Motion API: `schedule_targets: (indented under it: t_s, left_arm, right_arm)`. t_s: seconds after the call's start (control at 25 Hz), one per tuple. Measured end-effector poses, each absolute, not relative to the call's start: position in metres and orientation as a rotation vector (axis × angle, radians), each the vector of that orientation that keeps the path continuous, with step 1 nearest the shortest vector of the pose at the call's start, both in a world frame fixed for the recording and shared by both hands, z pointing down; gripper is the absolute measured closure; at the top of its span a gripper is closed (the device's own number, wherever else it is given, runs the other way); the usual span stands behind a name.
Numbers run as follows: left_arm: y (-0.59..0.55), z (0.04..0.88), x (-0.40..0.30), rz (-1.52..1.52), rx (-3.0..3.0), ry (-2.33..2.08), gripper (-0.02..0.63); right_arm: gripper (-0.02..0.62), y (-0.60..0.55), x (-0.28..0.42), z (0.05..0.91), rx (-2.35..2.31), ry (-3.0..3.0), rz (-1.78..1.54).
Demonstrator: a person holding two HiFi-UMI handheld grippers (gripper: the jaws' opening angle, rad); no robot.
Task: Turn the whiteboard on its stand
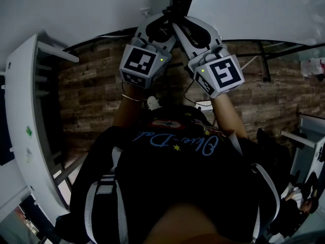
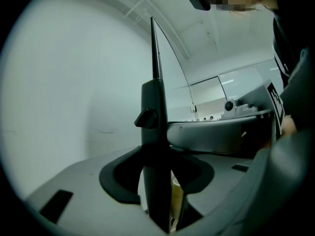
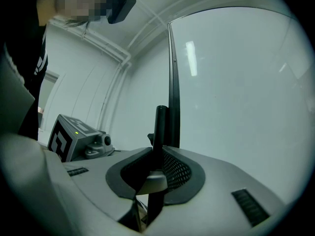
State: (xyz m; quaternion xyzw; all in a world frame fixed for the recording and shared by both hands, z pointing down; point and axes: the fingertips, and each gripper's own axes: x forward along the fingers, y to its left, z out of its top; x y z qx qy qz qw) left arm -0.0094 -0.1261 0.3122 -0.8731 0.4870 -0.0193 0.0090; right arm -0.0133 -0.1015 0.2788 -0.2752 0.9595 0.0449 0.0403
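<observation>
At the far left of the head view a white rack (image 1: 23, 111) stood on a floor of brown wood planks (image 1: 91, 100). The person, in a dark top, held both grippers out ahead, and they met at the top centre of that view.

The left gripper (image 1: 165, 20) pointed level. Its jaws were closed round the black post (image 2: 153, 132) of the whiteboard's stand. The dark pads cupped the post just below a small black knob (image 2: 145, 118) on its left side, and a thin pale sliver showed between the post and the right-hand jaw. Above the post the whiteboard (image 2: 74, 107) showed edge-on as a thin dark line running up the left gripper view. Its plain white face spread to the left of that line and bore a few faint smudges.

The right gripper (image 1: 185, 23) came in beside the left one, its marker cube just to the right of the left gripper's cube. Its own view showed its jaws shut on the same black post, which stood upright in the cup of the meshed pads. The board's black edge rose behind the post, and the other white face filled the right side of that view, glossy, with a light reflected in it. In the head view this face lay at the top right, above the black legs of the stand (image 1: 264, 60) on the floor.
</observation>
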Motion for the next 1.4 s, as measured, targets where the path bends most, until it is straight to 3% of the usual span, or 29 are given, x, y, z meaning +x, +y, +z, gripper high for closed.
schedule_targets:
  t_s: [1.4]
  left_arm:
    - [-0.098, 0.313, 0.010, -0.064, -2.675, 1.582, 0.436]
  right_arm:
    - [0.535, -0.072, 0.008, 0.279, -0.760, 2.954, 0.145]
